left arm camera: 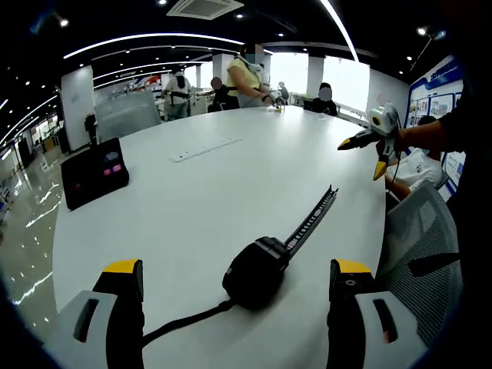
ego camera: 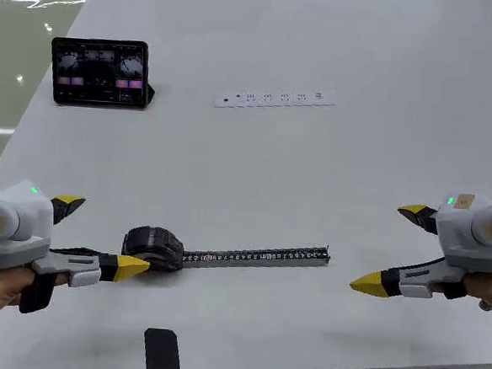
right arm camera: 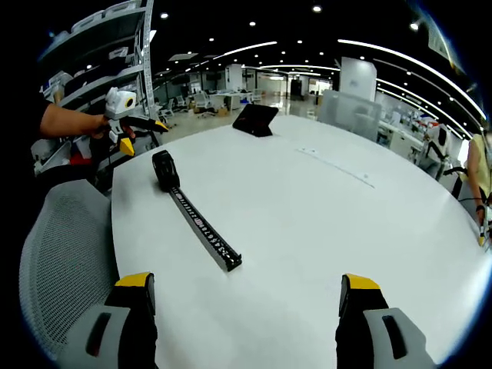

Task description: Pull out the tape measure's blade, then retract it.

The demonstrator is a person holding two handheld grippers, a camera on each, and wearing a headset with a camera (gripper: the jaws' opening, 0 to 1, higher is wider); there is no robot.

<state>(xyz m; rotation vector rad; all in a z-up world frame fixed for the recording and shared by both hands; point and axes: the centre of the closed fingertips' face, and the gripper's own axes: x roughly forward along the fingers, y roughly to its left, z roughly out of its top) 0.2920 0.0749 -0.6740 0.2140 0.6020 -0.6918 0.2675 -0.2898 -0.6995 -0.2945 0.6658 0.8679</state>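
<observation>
A black tape measure (ego camera: 152, 247) lies on the white table (ego camera: 255, 177), its blade (ego camera: 258, 255) pulled out to the right and ending in a hook. My left gripper (ego camera: 99, 233) stands open just left of the case, its lower yellow fingertip almost at the case. In the left gripper view the case (left arm camera: 257, 270) sits between and beyond the jaws, a black strap trailing toward me. My right gripper (ego camera: 393, 248) is open, a short way right of the blade's end (right arm camera: 231, 262). The right gripper view shows the case (right arm camera: 164, 170) far off and the left gripper (right arm camera: 138, 134).
A black tablet (ego camera: 99, 72) stands propped at the far left of the table. A white power strip (ego camera: 274, 97) lies beyond the middle. A mesh chair (right arm camera: 61, 246) is at the near edge. People stand at the table's far side (left arm camera: 246, 73).
</observation>
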